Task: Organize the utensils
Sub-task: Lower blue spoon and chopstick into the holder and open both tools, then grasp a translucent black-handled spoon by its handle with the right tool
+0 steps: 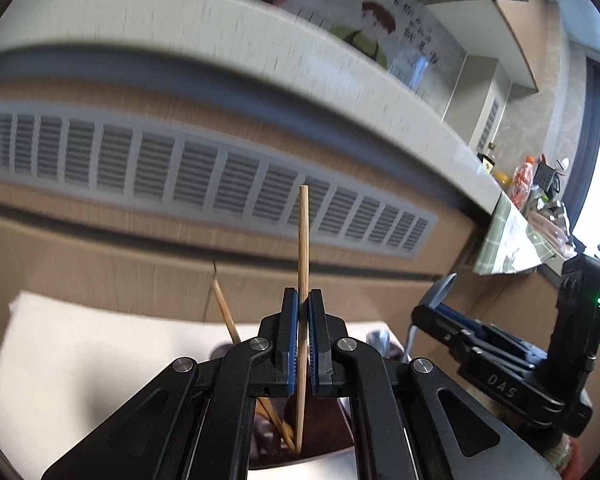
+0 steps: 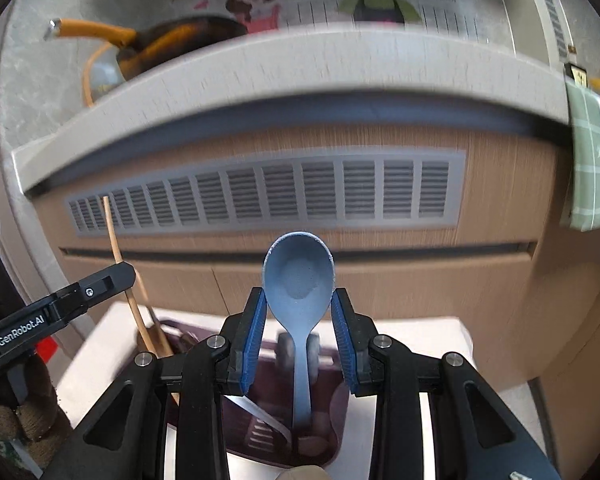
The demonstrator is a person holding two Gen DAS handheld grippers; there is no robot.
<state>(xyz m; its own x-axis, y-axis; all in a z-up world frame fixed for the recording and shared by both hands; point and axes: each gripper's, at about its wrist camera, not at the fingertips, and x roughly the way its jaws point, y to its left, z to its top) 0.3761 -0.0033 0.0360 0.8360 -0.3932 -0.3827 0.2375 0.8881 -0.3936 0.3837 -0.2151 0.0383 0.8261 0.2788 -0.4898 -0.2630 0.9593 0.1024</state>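
My left gripper (image 1: 303,300) is shut on a wooden chopstick (image 1: 304,240) that stands upright, its lower end down inside a dark maroon utensil holder (image 1: 328,440). A second chopstick (image 1: 226,312) leans in the same holder. My right gripper (image 2: 298,294) grips a blue spoon (image 2: 298,276) by the sides of its bowl, bowl up, with the handle reaching down into the holder (image 2: 332,412). The right gripper (image 1: 440,316) also shows at the right of the left wrist view. The left gripper (image 2: 112,276) shows at the left of the right wrist view.
The holder stands on a white surface (image 2: 420,332). Behind it is a wooden cabinet with a grey vent grille (image 2: 260,196) under a pale countertop (image 2: 300,60). On the counter are an orange-handled pan (image 2: 172,36), a hanging green checked cloth (image 2: 588,160) and bottles (image 1: 522,176).
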